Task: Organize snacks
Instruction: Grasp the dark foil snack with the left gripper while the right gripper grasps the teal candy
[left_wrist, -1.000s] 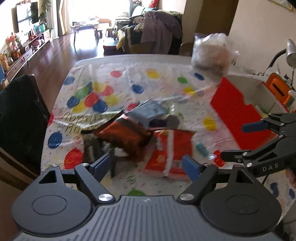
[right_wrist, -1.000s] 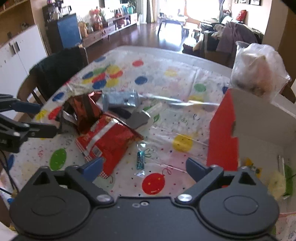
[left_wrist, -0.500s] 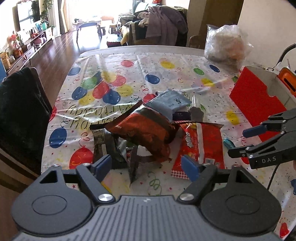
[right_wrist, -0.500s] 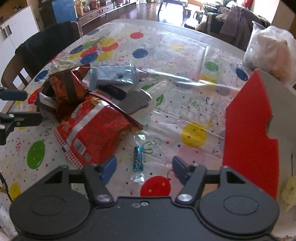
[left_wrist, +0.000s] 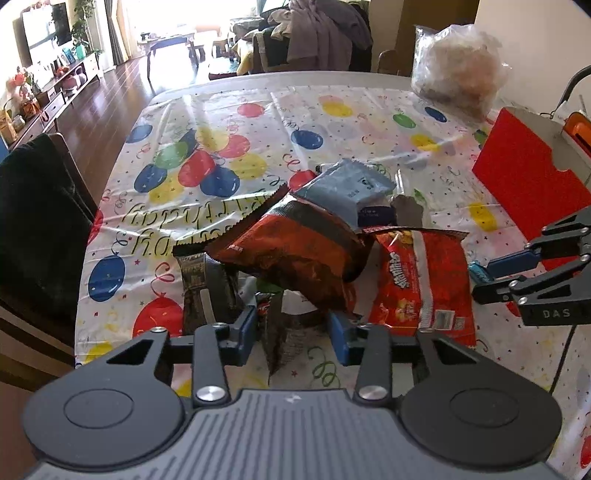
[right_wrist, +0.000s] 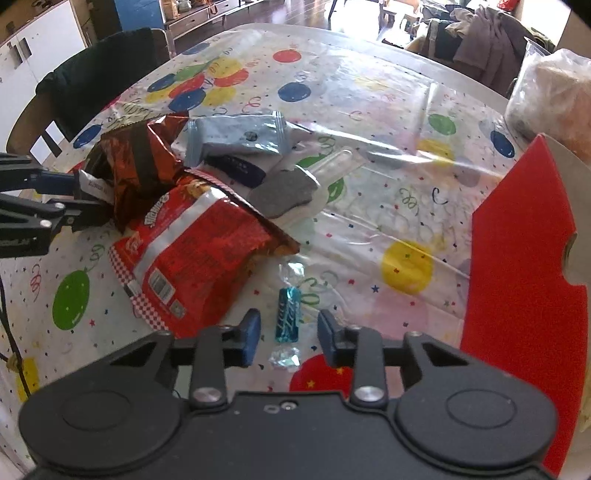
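— While both tools are down on the bench (right_wrist: 369, 92), what holds what?
— Going by the red bag (right_wrist: 199, 251), a crinkly foil pillow lying flat: the box (right_wrist: 517, 258) stands well to its right, grey card with a stiff red flap. I cannot tell what is in it.
— And the clear bag (left_wrist: 458, 70)?
— Far beyond the red bag, thin film around pale lumps.
— The left tool (left_wrist: 291, 330)?
— Its jaws have just been closing; it is clenched on a dark packet (left_wrist: 275, 332), creased and standing on edge, just left of the red bag and under the glossy brown bag (left_wrist: 295, 254).
— The right tool (right_wrist: 288, 334)?
— Also just been closing, yet released: a teal candy (right_wrist: 287, 317), a small twist-wrapped stick, lies between the pads untouched, just right of the red bag's near corner.
— Anything behind?
— A matte grey pouch (right_wrist: 240, 138), flat and rectangular.
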